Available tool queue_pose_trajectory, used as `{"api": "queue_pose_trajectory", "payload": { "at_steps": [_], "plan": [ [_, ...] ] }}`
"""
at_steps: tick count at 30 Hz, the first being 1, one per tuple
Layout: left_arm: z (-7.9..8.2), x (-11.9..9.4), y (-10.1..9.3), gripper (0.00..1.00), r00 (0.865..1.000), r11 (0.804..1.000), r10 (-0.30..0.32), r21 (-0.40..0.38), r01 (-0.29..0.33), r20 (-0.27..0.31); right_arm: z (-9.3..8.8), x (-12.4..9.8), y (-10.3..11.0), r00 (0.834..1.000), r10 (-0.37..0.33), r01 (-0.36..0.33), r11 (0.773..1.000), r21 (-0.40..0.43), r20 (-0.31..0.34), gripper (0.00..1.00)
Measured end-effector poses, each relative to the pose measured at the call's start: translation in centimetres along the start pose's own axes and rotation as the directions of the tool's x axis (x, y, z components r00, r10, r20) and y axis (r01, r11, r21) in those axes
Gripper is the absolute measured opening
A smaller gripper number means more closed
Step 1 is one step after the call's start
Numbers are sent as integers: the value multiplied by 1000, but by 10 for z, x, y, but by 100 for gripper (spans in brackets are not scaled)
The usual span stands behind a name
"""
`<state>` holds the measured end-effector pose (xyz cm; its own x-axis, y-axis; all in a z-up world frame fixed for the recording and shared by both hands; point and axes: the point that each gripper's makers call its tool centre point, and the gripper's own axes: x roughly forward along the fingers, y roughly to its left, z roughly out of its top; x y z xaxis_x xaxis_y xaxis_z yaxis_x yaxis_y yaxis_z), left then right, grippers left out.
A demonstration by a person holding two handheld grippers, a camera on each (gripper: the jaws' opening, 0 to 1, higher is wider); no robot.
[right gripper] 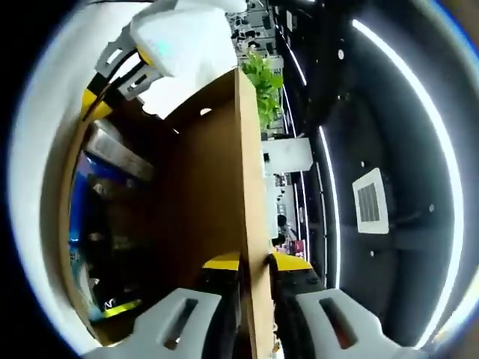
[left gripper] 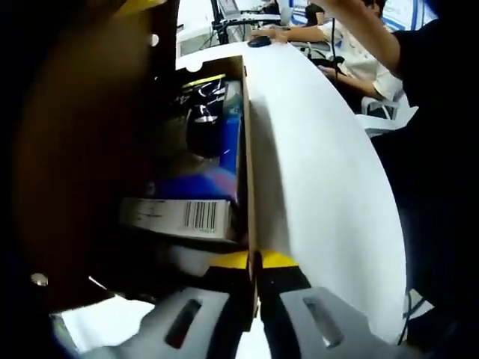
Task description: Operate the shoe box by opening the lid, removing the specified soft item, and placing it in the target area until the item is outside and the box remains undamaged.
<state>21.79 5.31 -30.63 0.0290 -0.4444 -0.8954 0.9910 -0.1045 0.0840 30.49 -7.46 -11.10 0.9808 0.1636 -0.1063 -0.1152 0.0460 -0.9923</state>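
Holding the shoe box [left gripper: 247, 149] by its cardboard, your left gripper [left gripper: 253, 314] pinches the near end of the side wall and your right gripper [right gripper: 254, 314] pinches the raised lid [right gripper: 217, 194], so keep both pinches light and swing the lid about its hinge without creasing it. The box sits on the white table [left gripper: 322, 172], its long axis running from you toward the far side, open side up. Which packed thing is the soft item, I cannot tell.
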Motion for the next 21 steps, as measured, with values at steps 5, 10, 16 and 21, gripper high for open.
{"api": "queue_pose_trajectory", "payload": {
  "at_steps": [5, 10, 16, 21],
  "plan": [
    [-1, 0, -2, 2, 1000, 1000, 1, -14, -1, -7, -1, 6, -5, 1000, -10, 10, 1000, -7, -2, 9],
    [-3, 1, 0, 2, 1000, 1000, 1, -16, -1, -12, -3, 12, -9, 1000, -20, 20, 1000, -5, -21, 8],
    [-3, 0, 3, 2, 1000, 1000, 2, -9, -2, -9, -4, 16, -12, 1000, -8, 8, 1000, -7, -30, 7],
    [-3, -1, 4, 2, 1000, 1000, 2, -6, -2, -9, -5, 19, -13, 999, 16, -17, 1000, -20, -37, 7]
  ]
}}
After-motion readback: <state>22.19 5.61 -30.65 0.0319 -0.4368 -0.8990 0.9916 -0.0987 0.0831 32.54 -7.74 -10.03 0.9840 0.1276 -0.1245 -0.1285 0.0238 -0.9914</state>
